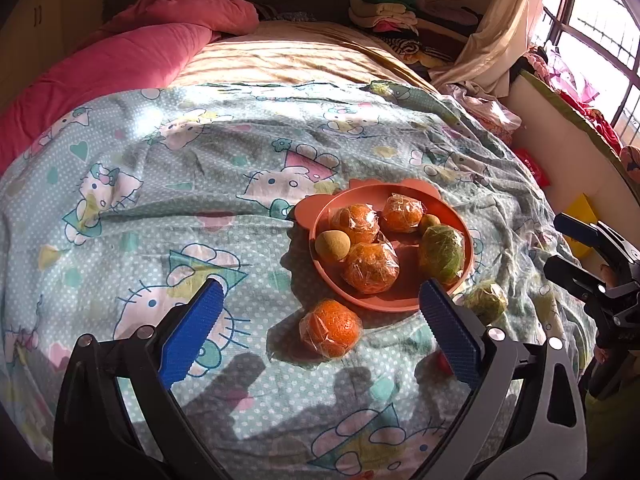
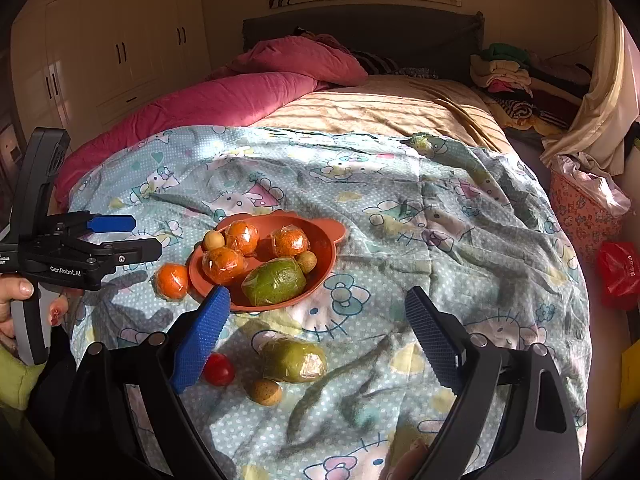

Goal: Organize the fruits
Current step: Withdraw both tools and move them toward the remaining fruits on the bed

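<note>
Orange plate, set on the cartoon-print bedsheet: three wrapped oranges, one wrapped green fruit and two small tan fruits are held in it. One wrapped orange is found off the plate, just beside its rim at 7 o'clock in the left view. Second green fruit, red fruit and tan fruit are placed near the right hand-held gripper. Both it and the left hand-held gripper are spread, nothing held.
</note>
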{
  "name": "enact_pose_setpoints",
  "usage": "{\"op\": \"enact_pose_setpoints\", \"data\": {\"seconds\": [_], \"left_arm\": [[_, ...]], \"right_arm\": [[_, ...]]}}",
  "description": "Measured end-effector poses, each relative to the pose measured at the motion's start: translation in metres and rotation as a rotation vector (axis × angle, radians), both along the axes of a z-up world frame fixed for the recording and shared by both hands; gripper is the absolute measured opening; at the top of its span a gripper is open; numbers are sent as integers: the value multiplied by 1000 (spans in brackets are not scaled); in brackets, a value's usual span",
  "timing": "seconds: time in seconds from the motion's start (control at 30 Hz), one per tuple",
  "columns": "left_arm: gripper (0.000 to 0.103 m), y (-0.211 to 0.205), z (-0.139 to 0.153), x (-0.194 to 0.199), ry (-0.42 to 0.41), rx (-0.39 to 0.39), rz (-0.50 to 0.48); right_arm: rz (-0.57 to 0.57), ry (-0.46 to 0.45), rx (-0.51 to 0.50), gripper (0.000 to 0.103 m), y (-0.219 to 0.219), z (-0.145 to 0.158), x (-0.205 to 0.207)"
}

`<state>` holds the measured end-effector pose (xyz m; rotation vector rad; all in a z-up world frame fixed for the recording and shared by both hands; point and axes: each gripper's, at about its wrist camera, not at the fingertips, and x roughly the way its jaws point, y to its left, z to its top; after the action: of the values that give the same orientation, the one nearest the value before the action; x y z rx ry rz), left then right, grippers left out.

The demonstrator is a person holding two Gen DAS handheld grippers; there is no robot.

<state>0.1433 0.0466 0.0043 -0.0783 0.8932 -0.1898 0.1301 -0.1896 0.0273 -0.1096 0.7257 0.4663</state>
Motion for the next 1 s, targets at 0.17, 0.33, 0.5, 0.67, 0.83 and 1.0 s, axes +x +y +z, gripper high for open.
{"op": "enact_pose_setpoints", "data": {"seconds": [0.17,0.33,0.5,0.67,0.83,1.0], "left_arm": [[93,-1,-4,-6,8,2,-1],[93,-1,-11,-10,25,4,5],[93,-4,-18,-14,38,15,0],[93,-5,-23,-19,50,25,-3],[93,-7,-28,-21,58,34,-4],[93,-10,-32,-22,64,42,-11]], "right_arm": [[-14,-6,-6,92,-2,-2,-8],[-17,6,-18,93,-1,-8,-13],[-19,18,-20,93,-2,-13,-19],[-17,29,-22,94,-2,-17,-25],[-16,47,-40,94,-1,-27,-31],[-12,70,-57,94,3,-39,-36]]}}
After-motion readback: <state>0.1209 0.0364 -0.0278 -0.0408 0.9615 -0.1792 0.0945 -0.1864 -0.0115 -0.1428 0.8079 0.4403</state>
